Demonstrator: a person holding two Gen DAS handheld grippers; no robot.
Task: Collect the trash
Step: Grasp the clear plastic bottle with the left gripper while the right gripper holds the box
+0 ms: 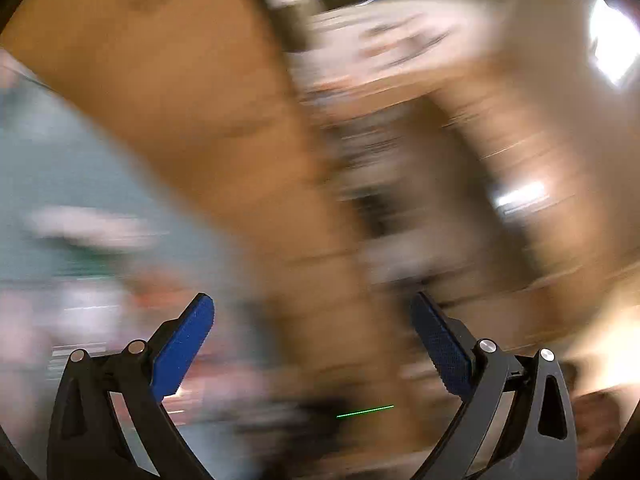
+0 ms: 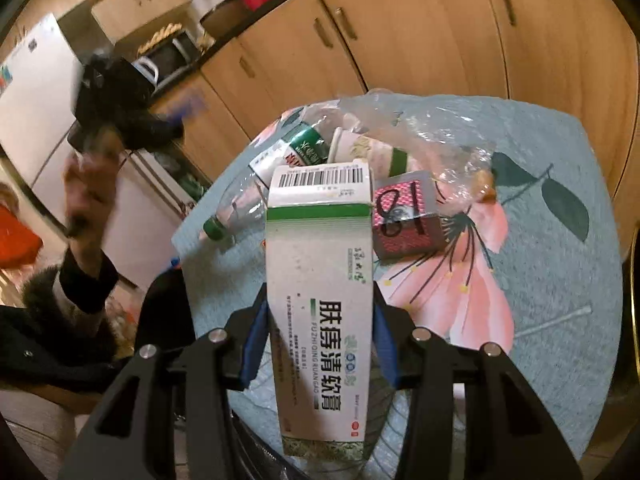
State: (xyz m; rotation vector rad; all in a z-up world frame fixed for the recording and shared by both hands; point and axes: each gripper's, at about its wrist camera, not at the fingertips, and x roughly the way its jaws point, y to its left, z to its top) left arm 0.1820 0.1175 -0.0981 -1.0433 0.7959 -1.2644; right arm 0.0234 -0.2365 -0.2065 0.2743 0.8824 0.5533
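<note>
Carton, long white-and-green cardboard ointment box (image 2: 320,280) with barcode flap, pinched lengthwise between right gripper (image 2: 318,344) pads; left gripper (image 1: 312,344) spread, empty.

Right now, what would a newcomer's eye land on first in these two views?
The white and green ointment box, clamped between the right gripper fingers, fills the middle of the right wrist view. Behind it on the floral tablecloth lie a plastic bottle, a clear plastic bag and a small box marked 18. The left wrist view is motion-blurred, the left gripper open and empty.
</note>
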